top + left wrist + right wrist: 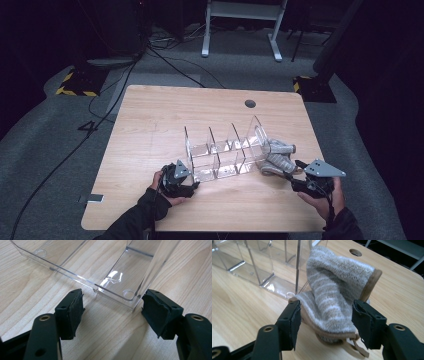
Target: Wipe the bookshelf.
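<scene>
1. The step in hand, as I judge it, is getting the grey-and-white striped knitted sock with a tan cuff (334,295) into the clear acrylic divided organiser (225,150). The sock lies crumpled on the light wooden desk (150,125), at the organiser's right end and touching its wall.
2. The right gripper (325,322) has its jaws standing wide, one on each side of the sock's near fold. The pads do not press on it, so nothing is held.
3. To do it well, close on a thick bunch of the fabric, not the loose tan edge, then lift clear of the wall before going over a compartment.
4. The left gripper (112,315) sits at the organiser's near left corner. Its jaws are wide apart, and the corner lies just beyond them, ungripped. It would do best to close on that corner to steady the box, which looks light and may slide.
5. Count: one sock, one organiser, two grippers, one desk. The organiser seems to have two rows of compartments; I cannot count them exactly.
</scene>
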The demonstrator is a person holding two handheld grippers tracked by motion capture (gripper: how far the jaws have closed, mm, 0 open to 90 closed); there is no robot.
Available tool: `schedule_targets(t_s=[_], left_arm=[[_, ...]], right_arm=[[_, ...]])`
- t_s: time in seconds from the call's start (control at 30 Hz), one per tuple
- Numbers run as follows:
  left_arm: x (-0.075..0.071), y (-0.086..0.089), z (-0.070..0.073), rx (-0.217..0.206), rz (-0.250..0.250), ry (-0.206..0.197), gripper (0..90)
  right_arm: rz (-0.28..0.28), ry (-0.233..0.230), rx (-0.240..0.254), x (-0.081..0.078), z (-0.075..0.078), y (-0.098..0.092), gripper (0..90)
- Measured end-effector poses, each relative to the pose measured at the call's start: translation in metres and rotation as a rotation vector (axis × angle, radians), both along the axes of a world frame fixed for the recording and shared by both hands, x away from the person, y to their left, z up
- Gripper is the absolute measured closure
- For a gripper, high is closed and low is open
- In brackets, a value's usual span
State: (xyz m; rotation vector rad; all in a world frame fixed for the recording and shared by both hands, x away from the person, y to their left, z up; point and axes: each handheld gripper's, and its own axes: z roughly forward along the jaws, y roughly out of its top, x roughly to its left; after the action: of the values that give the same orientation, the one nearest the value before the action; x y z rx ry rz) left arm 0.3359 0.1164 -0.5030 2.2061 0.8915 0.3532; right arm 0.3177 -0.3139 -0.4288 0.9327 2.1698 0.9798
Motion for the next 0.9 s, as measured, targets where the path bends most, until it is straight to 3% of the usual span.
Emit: schedule_targets(t_s=[0.1, 0.37, 0.6, 0.7, 0.9], left_arm=[[-0.001, 0.002, 0.0, 0.008, -0.006, -0.006, 33.4], [-0.006, 0.004, 0.0, 0.005, -0.009, -0.003, 33.3], [-0.014, 0.01, 0.0, 0.001, -0.02, -0.002, 33.4], [-0.02, 0.017, 0.0, 0.001, -0.032, -0.003, 33.3], [-0.031, 0.029, 0.0, 0.004, -0.024, -0.003, 33.3]], right_arm=[[0.006, 0.005, -0.033, -0.005, -0.004, -0.005, 39.4], [0.016, 0.021, -0.046, -0.016, -0.015, -0.025, 35.7], [-0.008, 0.051, -0.041, -0.023, -0.027, -0.043, 33.9], [-0.03, 0.059, -0.067, -0.025, -0.036, -0.052, 32.7], [-0.037, 0.11, -0.026, -0.031, -0.051, -0.066, 31.3]])
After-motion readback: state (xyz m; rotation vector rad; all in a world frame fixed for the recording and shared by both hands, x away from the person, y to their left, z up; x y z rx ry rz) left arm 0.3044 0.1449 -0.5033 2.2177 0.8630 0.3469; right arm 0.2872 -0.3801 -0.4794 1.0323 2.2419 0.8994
